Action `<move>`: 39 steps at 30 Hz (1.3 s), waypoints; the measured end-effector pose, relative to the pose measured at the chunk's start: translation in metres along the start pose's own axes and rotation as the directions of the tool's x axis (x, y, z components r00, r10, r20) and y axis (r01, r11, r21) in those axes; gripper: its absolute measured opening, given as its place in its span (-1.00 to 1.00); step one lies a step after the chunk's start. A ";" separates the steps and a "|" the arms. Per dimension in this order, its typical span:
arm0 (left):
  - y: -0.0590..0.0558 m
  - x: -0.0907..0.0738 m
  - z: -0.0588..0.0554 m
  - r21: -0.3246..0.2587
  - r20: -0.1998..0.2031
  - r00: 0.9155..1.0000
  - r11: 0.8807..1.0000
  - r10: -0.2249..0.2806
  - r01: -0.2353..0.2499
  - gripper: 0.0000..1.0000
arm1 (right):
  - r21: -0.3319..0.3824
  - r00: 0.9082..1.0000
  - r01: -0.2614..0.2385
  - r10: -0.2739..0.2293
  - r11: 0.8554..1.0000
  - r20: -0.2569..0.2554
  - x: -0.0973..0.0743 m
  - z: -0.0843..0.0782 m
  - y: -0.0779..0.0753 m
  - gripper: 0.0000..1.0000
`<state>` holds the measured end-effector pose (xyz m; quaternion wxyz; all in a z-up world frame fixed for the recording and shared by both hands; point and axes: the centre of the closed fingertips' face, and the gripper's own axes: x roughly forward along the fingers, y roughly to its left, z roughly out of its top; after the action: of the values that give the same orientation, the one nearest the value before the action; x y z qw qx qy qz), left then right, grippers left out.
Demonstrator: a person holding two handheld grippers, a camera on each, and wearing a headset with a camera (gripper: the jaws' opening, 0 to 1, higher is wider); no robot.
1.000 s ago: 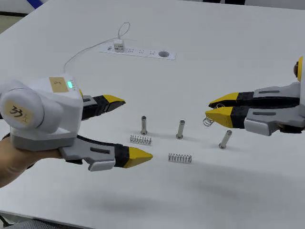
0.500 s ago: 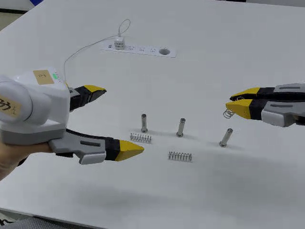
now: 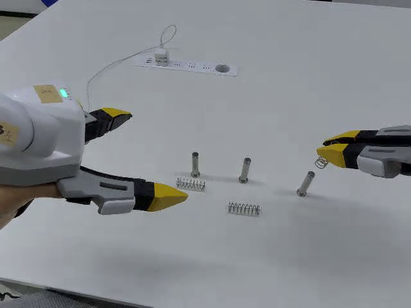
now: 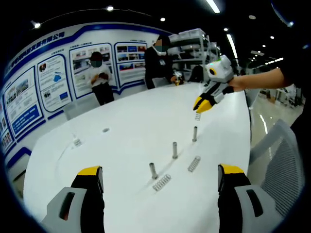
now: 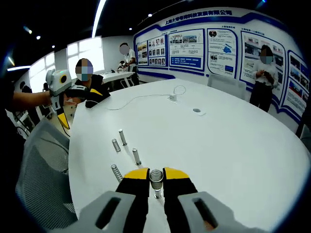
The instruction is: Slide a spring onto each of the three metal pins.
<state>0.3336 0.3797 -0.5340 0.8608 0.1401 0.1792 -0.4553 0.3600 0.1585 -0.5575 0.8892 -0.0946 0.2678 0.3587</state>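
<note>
Holds the left gripper level over the near-left part of the desk, pointing toward the right edge. Spreads its jaws wide, with nothing between them. Grips its white body in a hand low at the left of the head view.

Reaches the right gripper in from the right edge, pointing back at the left one, tips dipped a little. Stretches the arm, in a dark sleeve, out over the desk. Pinches a spring between the yellow tips, so that it hangs just under them. Carries it close above the right pin; cannot tell whether they touch. From the right gripper view, looks along the spring end-on, with the pin just below it.

Mid-desk, in a row, standing: left pin, middle pin and the right pin, all bare. Lying flat nearer the front edge: two loose springs, one just beside the left pin's foot, one in front of the middle pin, apart from it.

Toward the far edge: a power strip with a white cable looping off it.
</note>
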 end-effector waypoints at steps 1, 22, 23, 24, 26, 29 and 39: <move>0.000 0.000 -0.001 -0.001 -0.003 1.000 1.000 0.000 0.000 1.00 | 0.004 1.000 0.001 -0.001 1.000 -0.002 0.002 -0.001 -0.001 -0.79; 0.002 -0.007 -0.007 -0.034 -0.002 1.000 0.999 0.019 -0.019 1.00 | 0.009 0.996 0.002 -0.001 1.000 -0.094 0.024 -0.023 0.000 -0.79; 0.002 -0.008 -0.006 -0.039 0.005 1.000 0.999 0.022 -0.021 1.00 | 0.007 0.995 0.001 -0.001 1.000 -0.097 0.025 -0.025 0.001 -0.79; 0.003 -0.008 -0.006 -0.042 0.007 1.000 0.999 0.024 -0.024 1.00 | 0.008 0.995 0.001 0.000 1.000 -0.099 0.025 -0.025 0.001 -0.79; 0.004 -0.008 -0.005 -0.046 0.010 1.000 0.999 0.028 -0.027 1.00 | 0.009 0.995 0.001 0.000 1.000 -0.099 0.026 -0.027 0.001 -0.79; 0.004 -0.008 -0.005 -0.045 0.008 1.000 0.999 0.029 -0.028 0.99 | 0.001 0.995 0.003 -0.003 1.000 -0.102 0.030 -0.030 0.000 -0.79; 0.003 -0.008 -0.006 -0.046 0.001 1.000 0.999 0.025 -0.025 0.99 | 0.001 0.993 0.005 -0.005 1.000 -0.120 0.039 -0.043 -0.001 -0.79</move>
<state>0.3308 0.3896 -0.5359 0.8695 0.1222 0.1870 -0.4405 0.3666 0.1656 -0.6149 0.8725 -0.1163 0.3205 0.3500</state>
